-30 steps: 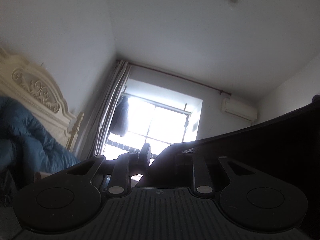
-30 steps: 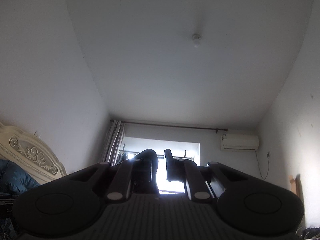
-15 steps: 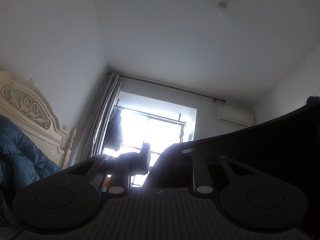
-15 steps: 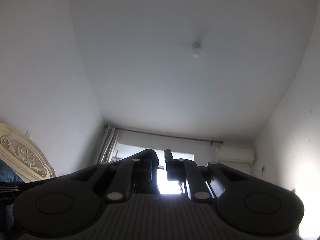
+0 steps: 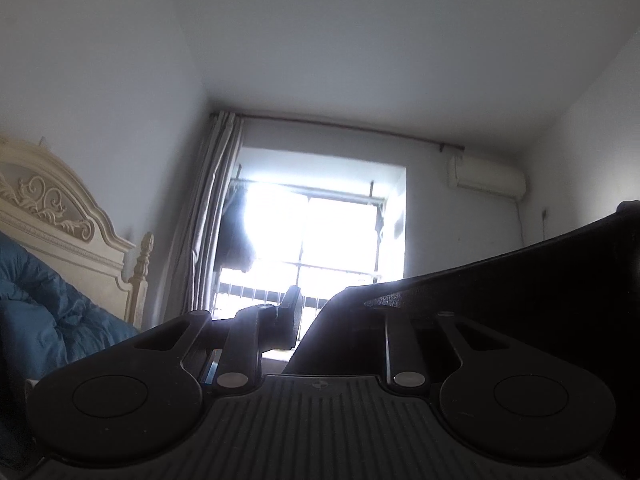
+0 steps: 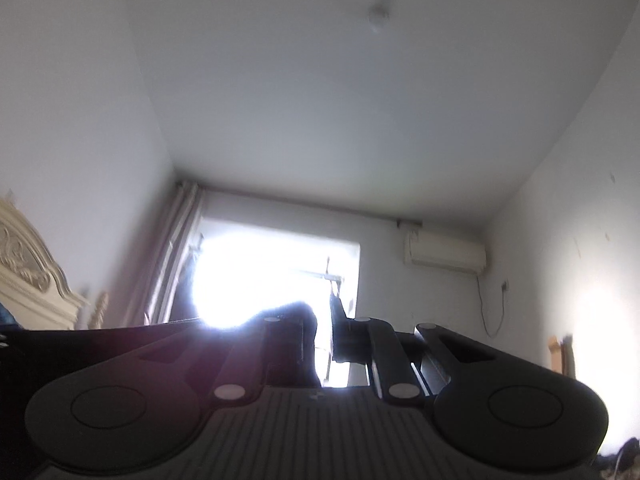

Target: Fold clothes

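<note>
A dark garment hangs stretched between my two grippers. In the left wrist view the dark garment drapes over the right finger and runs off to the right. My left gripper is shut on its edge, with the left finger bare against the bright window. In the right wrist view the garment covers the left finger and stretches away to the left. My right gripper is shut on it, with a thin slit of light between the fingers. Both grippers point upward at the window and ceiling.
A cream carved headboard and a blue duvet lie to the left. Straight ahead are a bright barred window, a grey curtain and a wall air conditioner. A ceiling lamp is overhead.
Both grippers have swept sideways across the room with the garment still held. The window has shifted in both views, and more of the stretched cloth shows at the left of the right wrist view.
</note>
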The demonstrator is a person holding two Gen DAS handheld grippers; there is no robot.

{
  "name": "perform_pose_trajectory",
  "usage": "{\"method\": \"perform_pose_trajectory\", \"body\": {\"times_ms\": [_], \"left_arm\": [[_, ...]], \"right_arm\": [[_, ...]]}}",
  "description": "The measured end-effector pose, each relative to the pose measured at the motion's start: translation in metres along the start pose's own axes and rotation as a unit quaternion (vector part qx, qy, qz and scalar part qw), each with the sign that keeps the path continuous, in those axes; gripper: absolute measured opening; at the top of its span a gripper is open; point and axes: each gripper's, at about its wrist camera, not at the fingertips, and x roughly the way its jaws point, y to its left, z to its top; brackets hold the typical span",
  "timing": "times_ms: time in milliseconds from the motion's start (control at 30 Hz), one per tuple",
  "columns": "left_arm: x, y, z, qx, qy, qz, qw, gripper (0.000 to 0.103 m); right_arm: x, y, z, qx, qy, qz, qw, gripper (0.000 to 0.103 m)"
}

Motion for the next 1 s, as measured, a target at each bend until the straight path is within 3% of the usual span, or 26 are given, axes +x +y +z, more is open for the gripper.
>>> {"method": "perform_pose_trajectory", "body": {"times_ms": [200,267,333,400,433,467,500,567,600,633,767,867,1000], "left_arm": [[0.055,-0.005,-0.09,0.045,0.099,0.016,0.994,0.023],[0.073,-0.004,-0.132,0.064,0.153,0.021,0.986,0.024],[0.091,-0.001,-0.18,0.083,0.23,0.016,0.9695,0.027],[0.109,0.004,-0.231,0.088,0.329,0.003,0.9403,0.041],[0.116,0.009,-0.256,0.081,0.382,-0.004,0.9205,0.046],[0.119,0.015,-0.279,0.068,0.43,-0.008,0.9002,0.046],[0.118,0.022,-0.296,0.052,0.465,-0.009,0.8837,0.046],[0.111,0.037,-0.31,0.02,0.492,-0.012,0.8702,0.046],[0.107,0.043,-0.312,0.006,0.497,-0.013,0.8678,0.047],[0.104,0.049,-0.309,-0.002,0.495,-0.015,0.8688,0.054],[0.083,0.07,-0.274,-0.016,0.469,-0.018,0.8827,0.067],[0.049,0.084,-0.241,-0.024,0.459,-0.039,0.8872,0.074],[-0.014,0.099,-0.198,-0.033,0.447,-0.073,0.8907,0.088]], "right_arm": [[0.051,0.009,-0.101,0.005,0.11,0.006,0.994,0.012],[0.065,0.017,-0.149,0.002,0.169,0.015,0.986,0.012],[0.078,0.027,-0.206,0.012,0.243,0.03,0.969,0.014],[0.092,0.029,-0.266,0.047,0.337,0.055,0.939,0.025],[0.095,0.031,-0.298,0.068,0.393,0.064,0.915,0.045],[0.096,0.032,-0.328,0.089,0.449,0.067,0.887,0.055],[0.095,0.032,-0.357,0.112,0.498,0.063,0.857,0.055],[0.08,0.022,-0.402,0.159,0.574,0.054,0.801,0.055],[0.068,0.014,-0.416,0.184,0.6,0.051,0.777,0.055],[0.06,0.005,-0.418,0.207,0.609,0.053,0.764,0.055],[0.052,-0.022,-0.388,0.287,0.594,0.058,0.749,0.06],[0.032,-0.052,-0.349,0.35,0.568,0.072,0.742,0.061],[-0.031,-0.09,-0.284,0.373,0.544,0.098,0.745,0.061]]}}
